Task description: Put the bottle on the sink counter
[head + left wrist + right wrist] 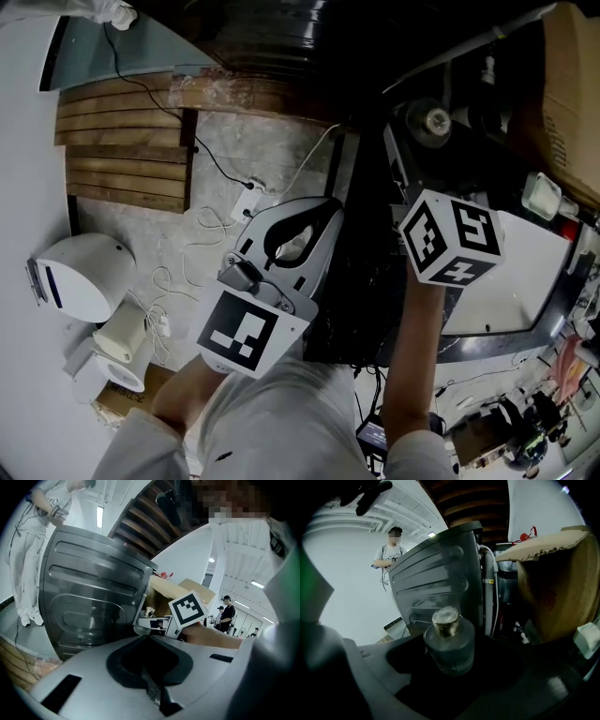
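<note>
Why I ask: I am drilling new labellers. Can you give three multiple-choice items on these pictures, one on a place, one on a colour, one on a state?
1. Where is the bottle?
A. Between the jaws of the right gripper
B. In the left gripper
C. On the wooden slats

2. What colour is the bottle's cap?
A. Red
B. Gold
C. Blue

3. How is the left gripper?
A. Shut, with nothing in it
B. Wide open
C. Shut on a cable

Key:
1 A: the right gripper view shows the bottle standing between the jaws of the right gripper.
2 B: the cap looks dull gold above the grey frosted glass.
3 A: the left gripper view shows the left gripper with its jaws together and nothing between them.
</note>
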A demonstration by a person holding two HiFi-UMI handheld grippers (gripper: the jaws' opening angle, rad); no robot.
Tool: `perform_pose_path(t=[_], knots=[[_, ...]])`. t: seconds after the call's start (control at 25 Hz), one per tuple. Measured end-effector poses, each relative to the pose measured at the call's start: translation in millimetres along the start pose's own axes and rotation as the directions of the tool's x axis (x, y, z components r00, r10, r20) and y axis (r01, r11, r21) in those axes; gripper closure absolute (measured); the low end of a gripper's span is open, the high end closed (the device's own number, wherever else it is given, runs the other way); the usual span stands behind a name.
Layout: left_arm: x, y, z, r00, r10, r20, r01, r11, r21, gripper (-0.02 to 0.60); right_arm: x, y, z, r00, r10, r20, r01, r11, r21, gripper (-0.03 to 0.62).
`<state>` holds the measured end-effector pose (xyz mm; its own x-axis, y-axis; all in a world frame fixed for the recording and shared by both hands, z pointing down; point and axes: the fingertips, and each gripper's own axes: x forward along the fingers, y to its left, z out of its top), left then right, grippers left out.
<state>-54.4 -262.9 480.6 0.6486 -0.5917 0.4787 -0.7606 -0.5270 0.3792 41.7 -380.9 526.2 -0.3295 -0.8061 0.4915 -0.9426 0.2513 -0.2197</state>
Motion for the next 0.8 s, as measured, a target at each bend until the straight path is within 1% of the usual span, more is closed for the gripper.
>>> perform_pose_path(t=[0.24, 0.52, 0.8], knots=[[-13.0, -13.0, 3.8, 1.0, 0.001, 0.019, -0.001, 1.0, 0.007, 0.574, -20.4, 1.5, 4.6, 1.0, -0.009, 0.014, 0.009, 1.0, 0.005, 0.246], [-34.9, -30.1, 1.4, 0.999, 0.006, 0.036, -0.007, 1.0, 0.021, 0.574, -49.6, 16.4, 6.0, 1.0, 0.012, 0.028, -0.012, 1.0, -0.014, 0.246], [-62.1, -46.6, -6.2, 0.998, 0.023, 0.054, -0.024, 1.0, 0.019, 0.574, -81.3, 31.0, 4.4, 0.999, 0.028, 0.041, -0.027, 0.999, -0.025, 0.246]])
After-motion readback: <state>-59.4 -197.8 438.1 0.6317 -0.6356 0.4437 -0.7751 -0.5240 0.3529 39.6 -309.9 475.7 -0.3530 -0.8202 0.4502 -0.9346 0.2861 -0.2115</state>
